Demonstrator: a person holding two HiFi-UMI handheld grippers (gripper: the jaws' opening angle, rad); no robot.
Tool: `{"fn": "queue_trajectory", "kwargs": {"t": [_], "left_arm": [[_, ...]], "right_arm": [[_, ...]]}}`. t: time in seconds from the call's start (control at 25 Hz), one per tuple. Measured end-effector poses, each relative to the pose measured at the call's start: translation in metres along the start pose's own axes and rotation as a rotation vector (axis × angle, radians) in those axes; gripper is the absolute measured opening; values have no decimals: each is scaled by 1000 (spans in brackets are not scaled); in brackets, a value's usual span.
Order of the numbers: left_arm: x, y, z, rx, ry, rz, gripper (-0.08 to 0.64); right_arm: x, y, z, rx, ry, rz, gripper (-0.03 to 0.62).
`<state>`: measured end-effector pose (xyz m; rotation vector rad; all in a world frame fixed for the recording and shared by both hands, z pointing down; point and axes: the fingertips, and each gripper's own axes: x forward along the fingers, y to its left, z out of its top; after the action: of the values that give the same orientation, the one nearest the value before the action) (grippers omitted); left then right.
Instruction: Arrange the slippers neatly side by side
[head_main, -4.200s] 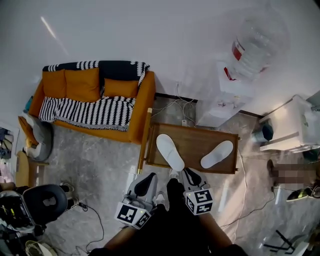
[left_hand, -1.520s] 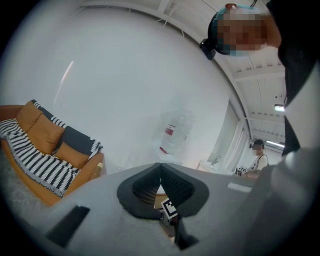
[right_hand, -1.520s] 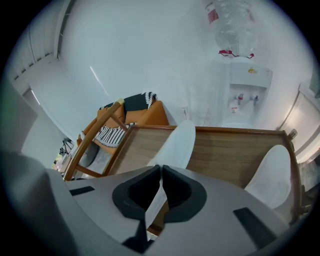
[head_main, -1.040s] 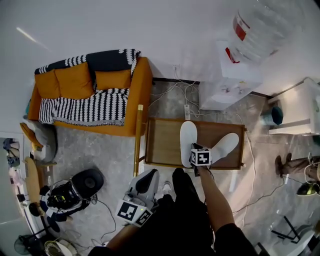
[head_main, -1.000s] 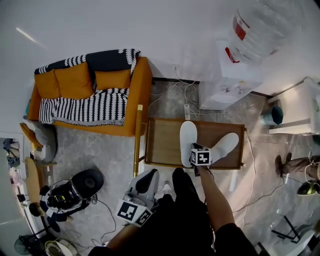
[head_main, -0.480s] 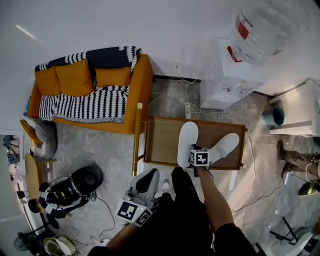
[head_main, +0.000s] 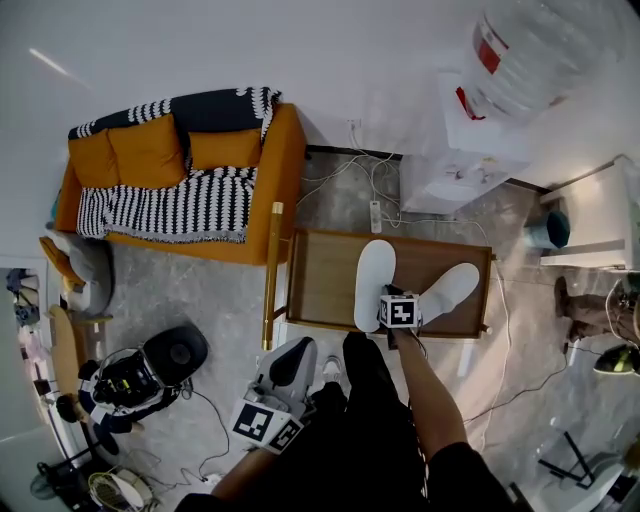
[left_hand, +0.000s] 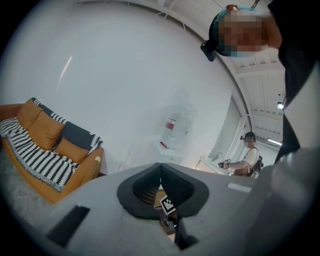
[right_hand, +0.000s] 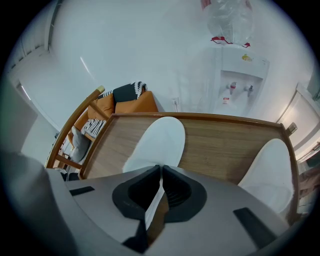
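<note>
Two white slippers lie on a low wooden table (head_main: 320, 290). The left slipper (head_main: 374, 280) points away from me, its toe toward the wall. The right slipper (head_main: 449, 290) lies slanted, a gap apart from it. My right gripper (head_main: 384, 299) is at the left slipper's heel, and in the right gripper view (right_hand: 160, 172) its jaws are shut on the thin edge of that slipper (right_hand: 157, 142), with the other slipper (right_hand: 270, 167) to the right. My left gripper (head_main: 293, 353) hangs low near my body, shut and empty (left_hand: 160, 170).
An orange sofa (head_main: 180, 180) with a striped blanket stands left of the table. A water dispenser (head_main: 470, 130) is behind it, with cables (head_main: 340, 180) on the floor between. A black round device (head_main: 150, 370) sits on the floor at left. A person (left_hand: 247, 155) stands far right.
Since the earliest frame my right gripper reached forward and closed on the left slipper, which turned from slanted to nearly straight and shifted right. Over the last second it barely moves.
</note>
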<state>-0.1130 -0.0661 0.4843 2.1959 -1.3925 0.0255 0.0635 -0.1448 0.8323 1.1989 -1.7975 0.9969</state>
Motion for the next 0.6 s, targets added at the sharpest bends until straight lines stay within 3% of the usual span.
{"fn": "queue_trajectory", "kwargs": {"t": [0.32,0.6], "left_arm": [[-1,-2,0,-5,-1,-4,16],[-16,-2,1,3,-14,-9,17]], "right_arm": [[-1,-1,0,1,-9,5,26],[-13,1,0,8,-29,-11,98]]}}
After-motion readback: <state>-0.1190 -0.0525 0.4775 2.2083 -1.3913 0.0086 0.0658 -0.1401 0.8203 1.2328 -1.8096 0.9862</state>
